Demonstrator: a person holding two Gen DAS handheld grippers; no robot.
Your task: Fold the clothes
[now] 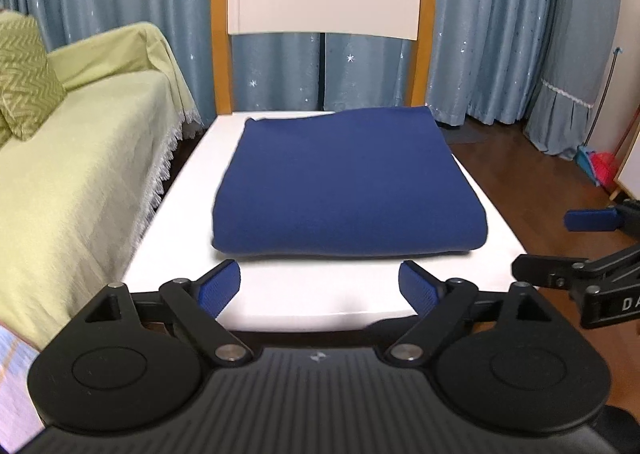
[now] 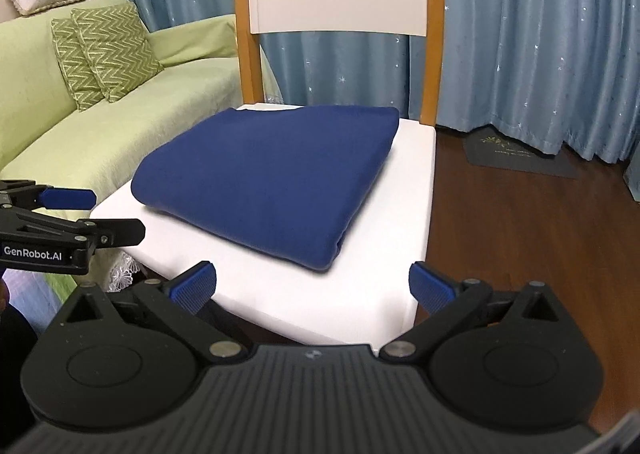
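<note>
Navy cloth (image 1: 344,182) lies folded into a neat rectangle on the white chair seat (image 1: 320,294), apparently finished. Left gripper (image 1: 320,286) and right gripper (image 2: 312,286) hover just short of it, jaws wide and empty, likely released so the folds stay undisturbed.

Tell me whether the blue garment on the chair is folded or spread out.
Folded. The blue garment lies as a compact, layered rectangle on the white chair seat, with rounded fold edges.
</note>
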